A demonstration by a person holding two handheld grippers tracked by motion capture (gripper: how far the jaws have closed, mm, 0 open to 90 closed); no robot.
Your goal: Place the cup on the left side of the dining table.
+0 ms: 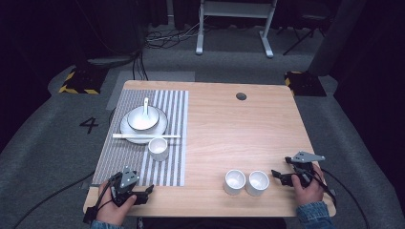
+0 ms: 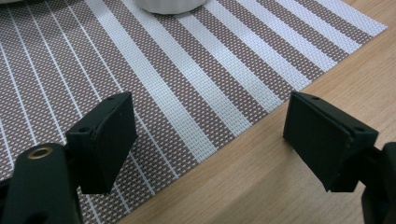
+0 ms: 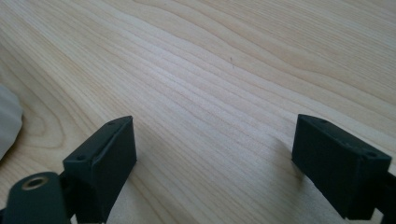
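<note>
While the right gripper [image 1: 282,177] lies on bare wood just right of two white cups [image 1: 246,182], its jaws spread wide with nothing between them, the left gripper [image 1: 145,193] rests at the table's [image 1: 229,124] near edge, by the near corner of the striped mat [image 1: 165,164], jaws likewise wide apart and empty. Those two cups stand side by side, touching or nearly so, well right of the mat. On the mat, a third cup [image 1: 158,148] sits just nearer than a pair of chopsticks [image 1: 146,136] laid across a plate [image 1: 129,130], which bears a bowl [image 1: 141,119] with a spoon [image 1: 145,106].
</note>
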